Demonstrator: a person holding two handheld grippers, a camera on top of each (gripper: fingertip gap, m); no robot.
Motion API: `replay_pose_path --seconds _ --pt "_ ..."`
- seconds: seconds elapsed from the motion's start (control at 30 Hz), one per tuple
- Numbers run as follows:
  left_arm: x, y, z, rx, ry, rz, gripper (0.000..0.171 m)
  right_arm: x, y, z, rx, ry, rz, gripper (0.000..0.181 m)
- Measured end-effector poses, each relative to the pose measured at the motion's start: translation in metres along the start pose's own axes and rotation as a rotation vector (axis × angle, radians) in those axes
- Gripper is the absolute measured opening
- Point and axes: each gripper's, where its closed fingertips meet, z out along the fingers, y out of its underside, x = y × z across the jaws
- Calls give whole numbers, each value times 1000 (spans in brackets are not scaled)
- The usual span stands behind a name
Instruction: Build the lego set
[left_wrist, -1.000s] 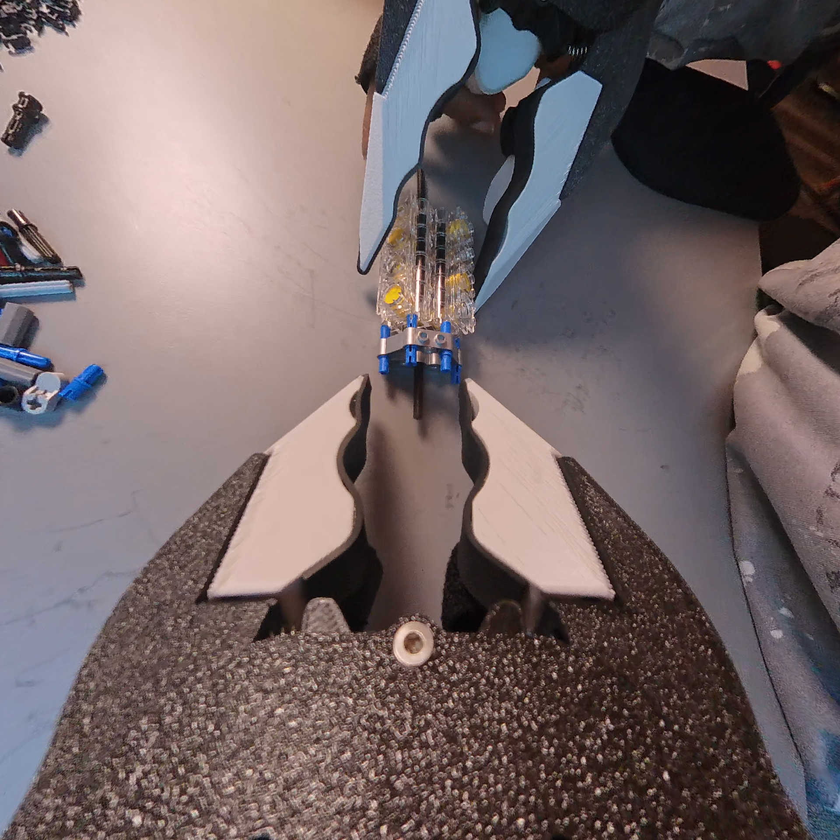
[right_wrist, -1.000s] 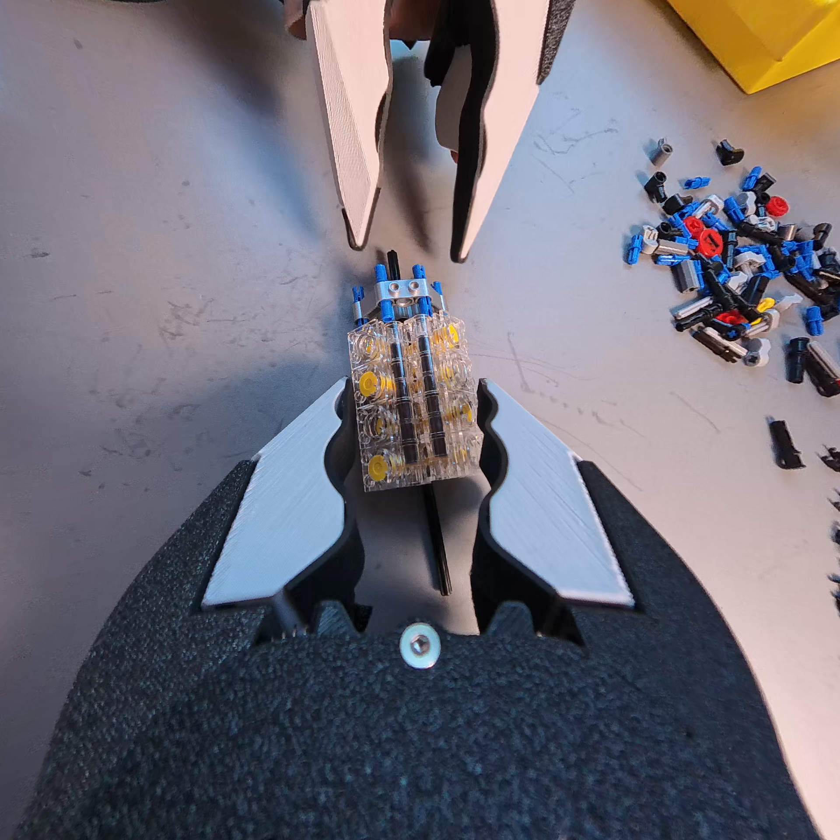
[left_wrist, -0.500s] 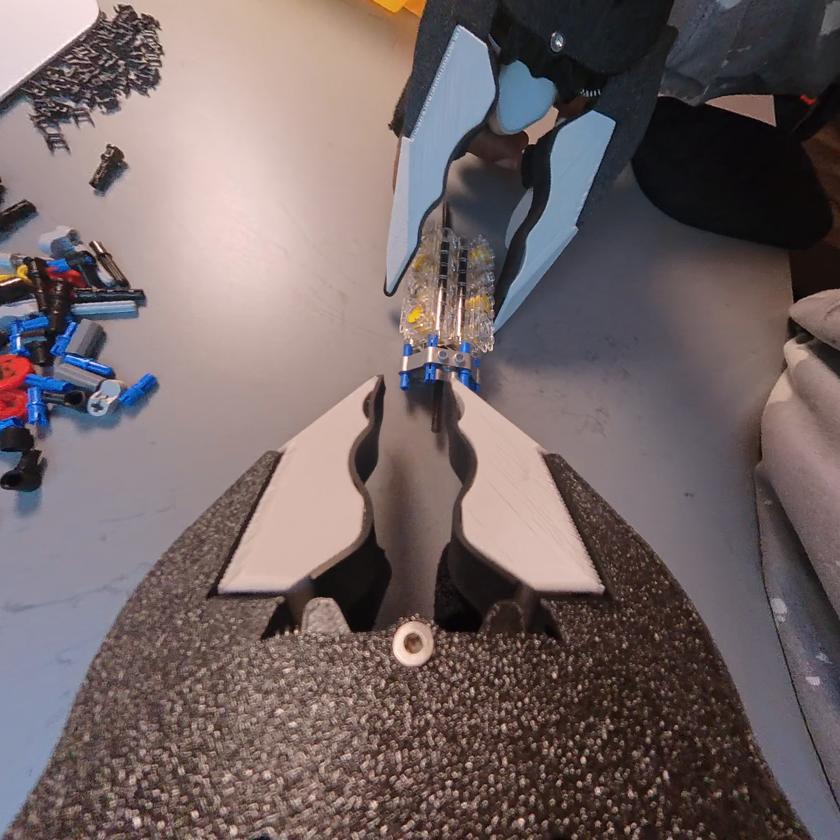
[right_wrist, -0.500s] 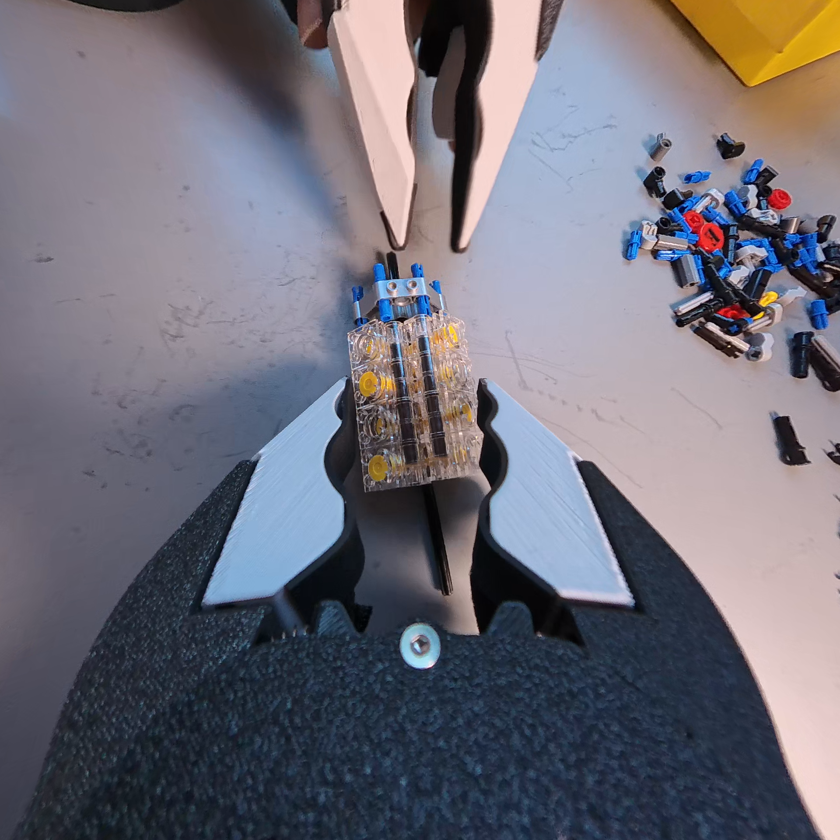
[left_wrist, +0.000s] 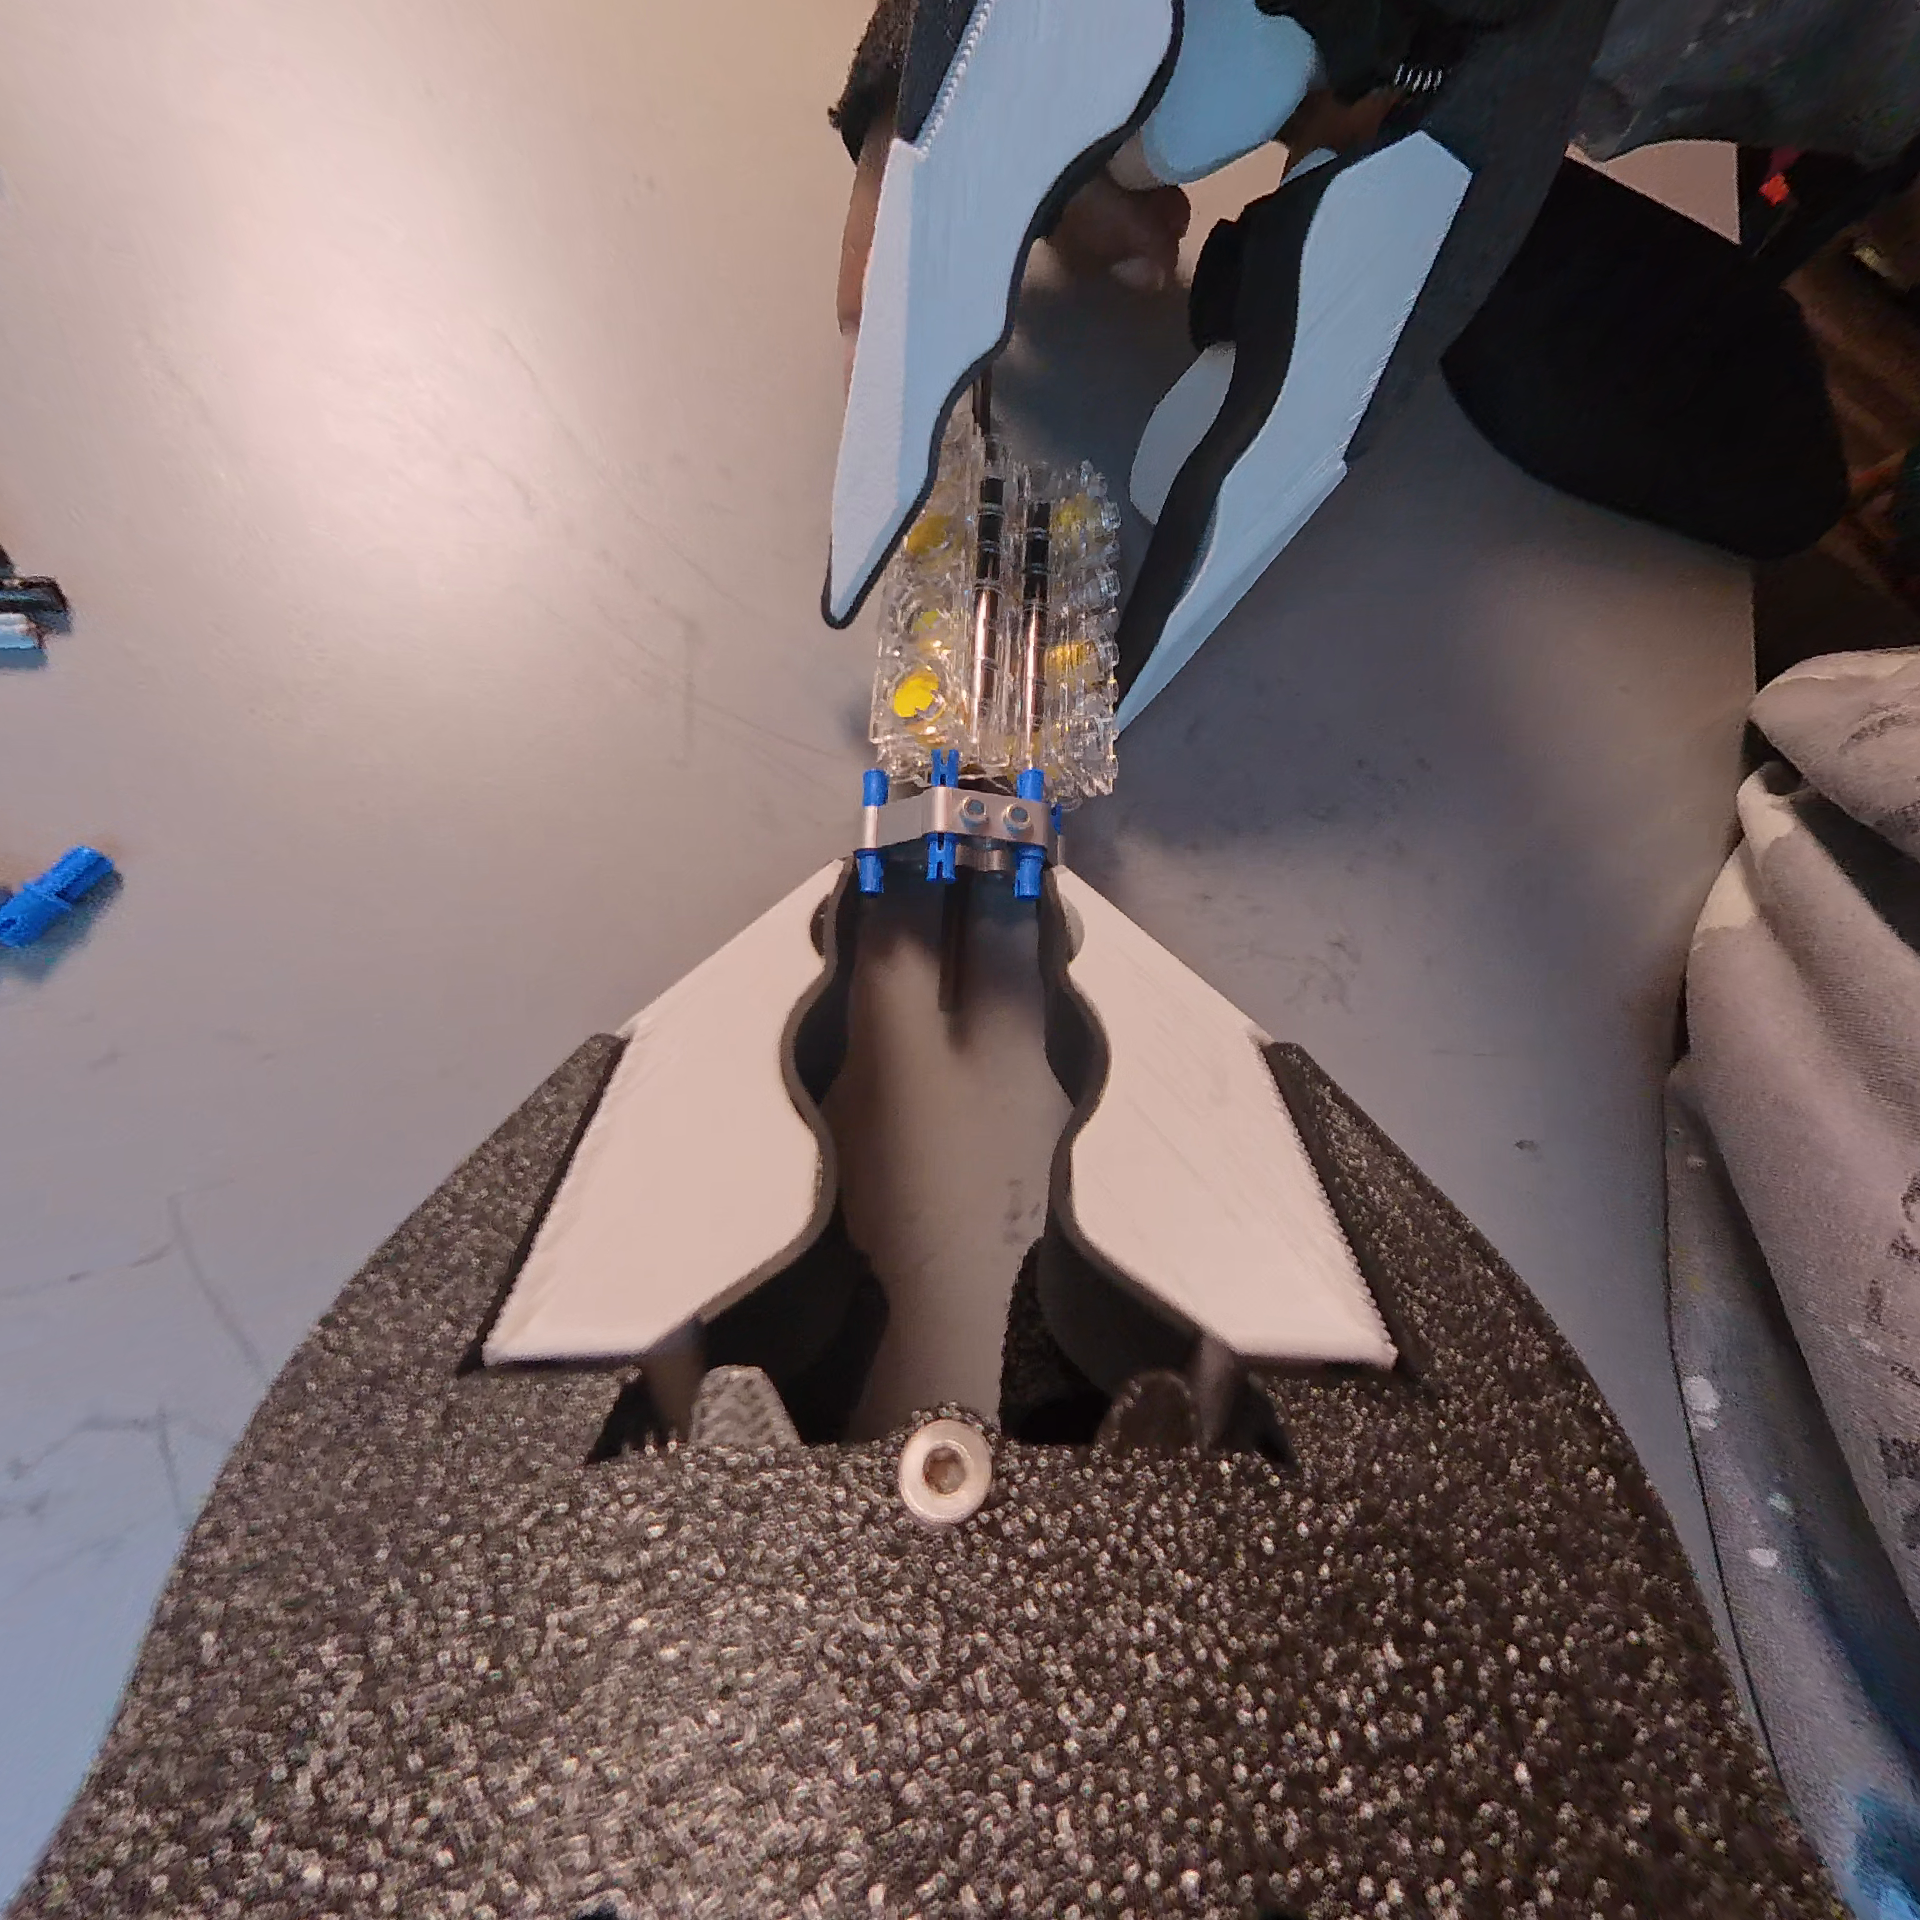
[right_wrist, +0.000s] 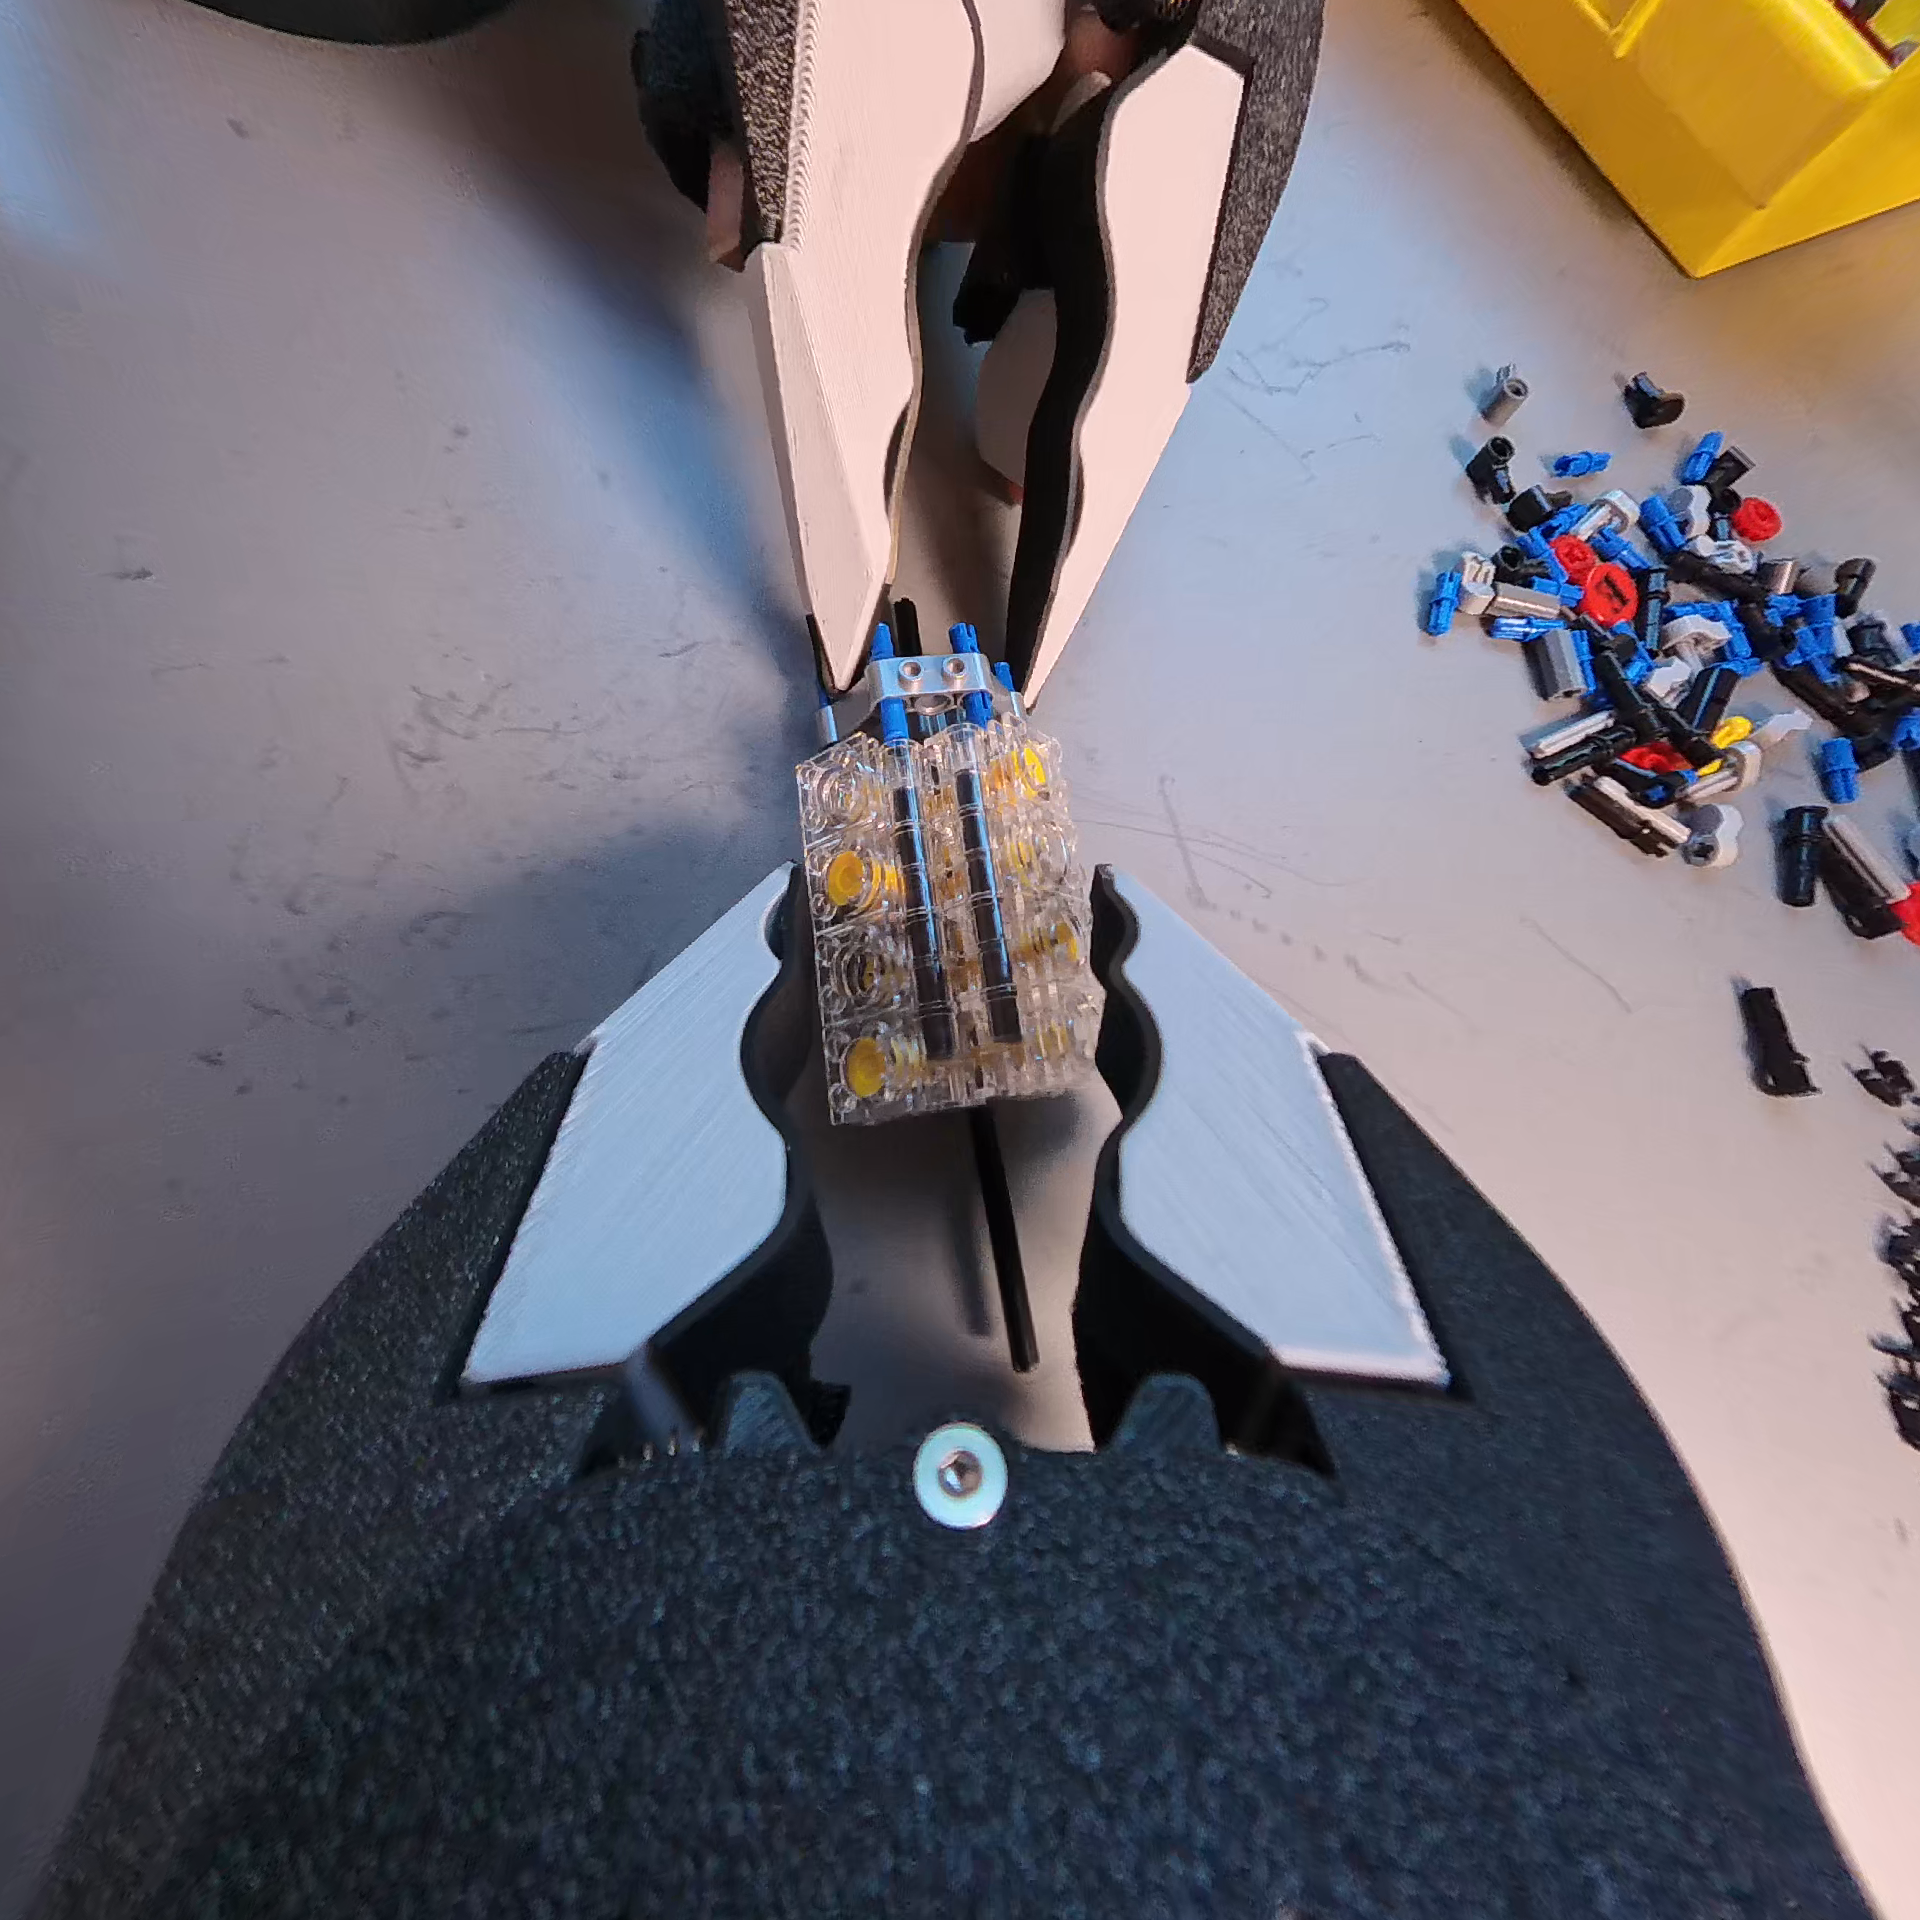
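Each gripper has a speckled, grainy body, grey-black on the left gripper (left_wrist: 951, 904) and darker black on the right gripper (right_wrist: 940, 904). Both carry two flat, pale grey fingers (left_wrist: 686, 1174) with wavy, black-edged inner sides and fine ridged outer rims. A silver hex-socket screw (right_wrist: 960, 1475) sits centrally below the fingers.
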Motion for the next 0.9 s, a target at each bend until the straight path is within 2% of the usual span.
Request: replay_pose_path --seconds 0.4,0.9 --pt "1 0 1 -25 5 31 32 0 0 0 -2 20 -32 50" --pt "4 -1 2 -9 -6 92 32 -3 4 1 -26 -58 56 50"
